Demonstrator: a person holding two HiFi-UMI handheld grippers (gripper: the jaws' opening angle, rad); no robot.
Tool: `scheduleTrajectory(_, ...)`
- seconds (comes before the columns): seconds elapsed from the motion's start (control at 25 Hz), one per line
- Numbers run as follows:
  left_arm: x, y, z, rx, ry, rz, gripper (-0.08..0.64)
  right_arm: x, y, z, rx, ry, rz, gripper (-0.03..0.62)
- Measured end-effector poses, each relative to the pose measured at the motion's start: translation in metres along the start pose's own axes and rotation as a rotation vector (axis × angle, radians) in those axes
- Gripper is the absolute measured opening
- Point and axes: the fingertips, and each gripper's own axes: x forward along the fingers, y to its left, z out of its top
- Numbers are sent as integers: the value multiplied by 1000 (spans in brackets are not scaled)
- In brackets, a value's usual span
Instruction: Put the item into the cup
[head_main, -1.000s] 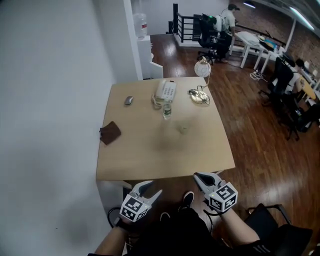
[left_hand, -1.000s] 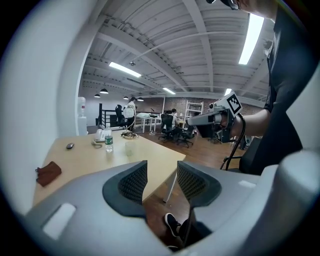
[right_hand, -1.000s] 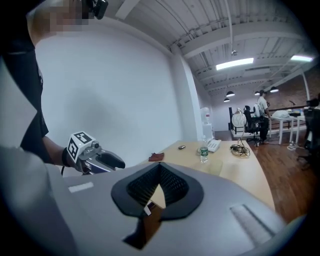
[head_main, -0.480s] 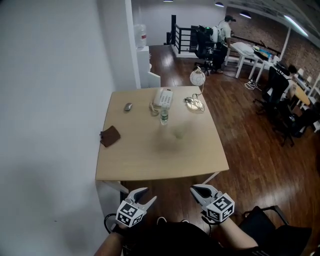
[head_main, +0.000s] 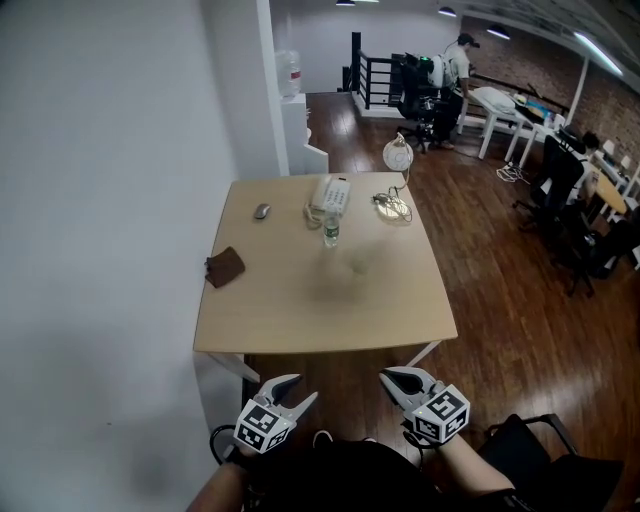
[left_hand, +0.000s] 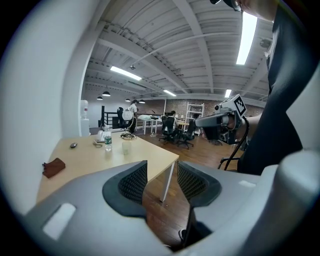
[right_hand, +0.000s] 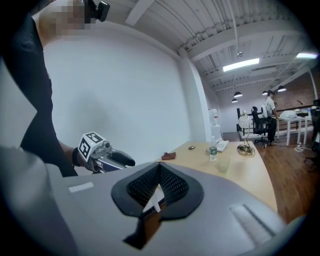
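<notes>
Over the last second the person has drawn back from the bench (head_main: 300, 320), so the left tool (head_main: 305, 388), released and empty, and the right tool (head_main: 385, 376), clenched, hang well short of the cup (right_hand: 223, 164), which stands mid-bench near a bottle (head_main: 331, 232), out of reach.

1. A bottle (head_main: 331, 232) stands on the desk (head_main: 330, 312), in its far half.
2. The cup (right_hand: 223, 164) stands near the bottle, in front and to its right.
3. A telephone (head_main: 333, 192) lies just behind the bottle; a mouse (head_main: 262, 211) behind-left; cables (head_main: 393, 207) behind-right.
4. A wallet (head_main: 225, 266) lies well left of the bottle.
5. The left gripper (head_main: 297, 390) and right gripper (head_main: 390, 376) hang well in front of the bottle, off the desk.
</notes>
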Motion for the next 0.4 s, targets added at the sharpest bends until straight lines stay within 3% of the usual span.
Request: scheduleTrajectory(0.4, -3, -3, 6, -1, -6, 25, 181, -9, -6, -1, -12, -8, 14, 8)
